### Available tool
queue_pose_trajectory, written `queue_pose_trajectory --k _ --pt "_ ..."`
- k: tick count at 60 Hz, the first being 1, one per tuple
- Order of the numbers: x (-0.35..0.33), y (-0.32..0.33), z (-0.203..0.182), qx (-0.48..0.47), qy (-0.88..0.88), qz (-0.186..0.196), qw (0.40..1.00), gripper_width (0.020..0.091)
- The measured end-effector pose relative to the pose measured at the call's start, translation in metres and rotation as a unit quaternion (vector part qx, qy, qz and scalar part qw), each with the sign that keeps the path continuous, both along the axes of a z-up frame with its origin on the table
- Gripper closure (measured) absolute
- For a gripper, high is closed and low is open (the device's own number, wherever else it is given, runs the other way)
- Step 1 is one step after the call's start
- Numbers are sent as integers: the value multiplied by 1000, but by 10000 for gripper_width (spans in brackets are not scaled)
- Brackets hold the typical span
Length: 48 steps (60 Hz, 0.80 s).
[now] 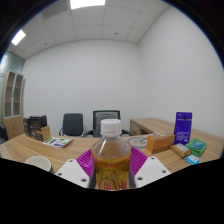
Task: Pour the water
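A clear plastic bottle point(111, 155) with a white cap, amber liquid and a yellow-orange label stands upright between my fingers. My gripper point(111, 170) is shut on the bottle's body, with the magenta pads point(85, 161) pressed against both its sides. The bottle appears lifted above the wooden table point(30, 148). A white cup or bowl rim point(38, 162) shows low to the left of the bottle.
On the table to the right stand a purple box point(183, 127), an orange box point(159, 143) and small teal packets point(195, 148). To the left lie a dark box point(36, 127) and a magazine point(58, 142). Two office chairs point(73, 124) stand behind, against a white wall.
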<state>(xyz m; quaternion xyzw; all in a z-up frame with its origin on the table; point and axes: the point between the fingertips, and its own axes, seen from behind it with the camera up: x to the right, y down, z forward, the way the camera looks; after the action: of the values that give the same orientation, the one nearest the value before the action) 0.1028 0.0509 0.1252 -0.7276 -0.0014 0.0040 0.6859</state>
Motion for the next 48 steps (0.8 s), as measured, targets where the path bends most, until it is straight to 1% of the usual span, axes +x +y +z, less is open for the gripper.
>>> queue_pose_trajectory --k 6,8,14,18,22,25,26,29,30,33,37,48 --pt "-10 -2 -21 -27 10 3 1000 648" --pt "-5 0 -17 -8 14 3 1000 648" --pt "-5 -1 -19 -4 17 6 1000 639" --pt "-5 -1 -18 -1 20 10 1000 601" --pt "-4 -2 -17 -4 22 11 1000 524" --pt "-3 -2 -20 -14 21 12 1000 479" --pt "-2 -2 -22 -22 20 12 999 434" --pt "3 -7 -25 -42 19 4 999 261" --pt "6 -8 -24 -41 20 -1 999 246" --pt "7 -16 -16 -34 19 -1 999 266" --pt "10 -33 -8 -33 14 3 999 263" --pt "1 -108 2 -44 22 23 998 265"
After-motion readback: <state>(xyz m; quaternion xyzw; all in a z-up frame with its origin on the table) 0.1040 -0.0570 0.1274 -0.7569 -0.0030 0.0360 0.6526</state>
